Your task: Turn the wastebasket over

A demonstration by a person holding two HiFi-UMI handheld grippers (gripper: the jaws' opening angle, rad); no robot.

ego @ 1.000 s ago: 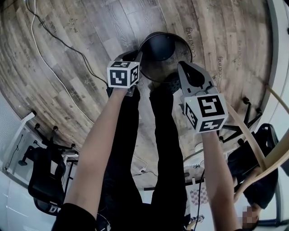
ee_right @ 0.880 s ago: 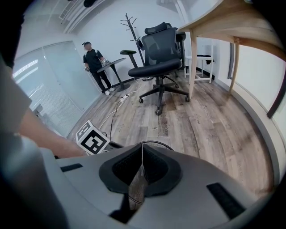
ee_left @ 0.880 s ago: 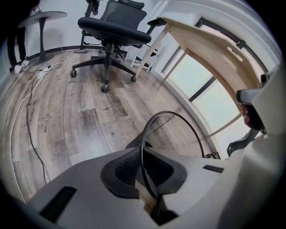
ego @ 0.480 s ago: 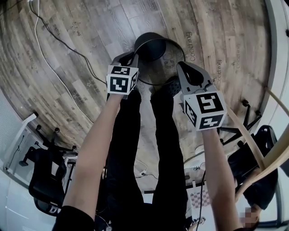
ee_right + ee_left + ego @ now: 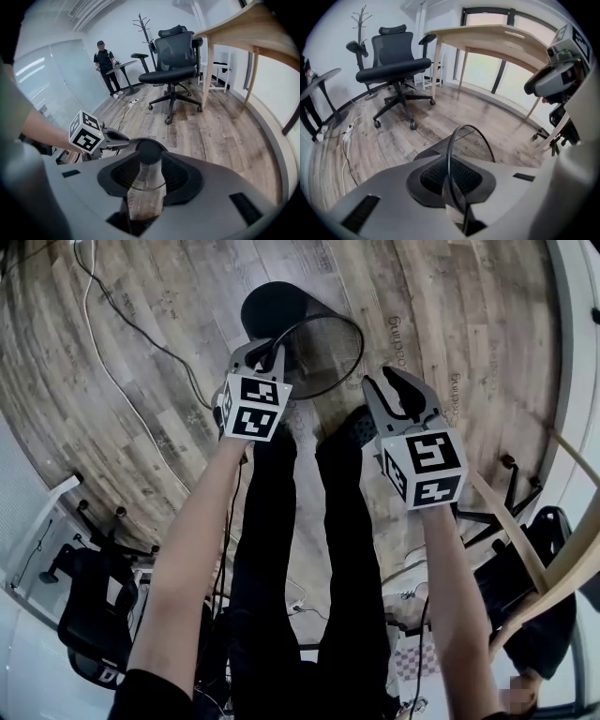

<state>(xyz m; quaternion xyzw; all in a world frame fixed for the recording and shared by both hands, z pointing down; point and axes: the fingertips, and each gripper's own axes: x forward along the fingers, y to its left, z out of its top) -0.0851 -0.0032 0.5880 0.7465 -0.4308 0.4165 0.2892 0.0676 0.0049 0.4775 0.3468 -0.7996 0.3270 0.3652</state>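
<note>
Two hand-held grippers at a tipped wastebasket.
Left gripper (image 5: pixel 267 352) is clamped tight on the wire rim of the black mesh wastebasket (image 5: pixel 309 329), which leans tilted over the wooden floor (image 5: pixel 141 381), mouth toward the person and solid base farther off. Right gripper (image 5: pixel 378 379) sits just beside the opposite edge of the rim; its jaws have just been opening and stand a little apart, the basket showing through the gap, unpinched. Beyond stand a black office chair (image 5: pixel 396 65) and a pale wooden desk (image 5: pixel 487 37).
</note>
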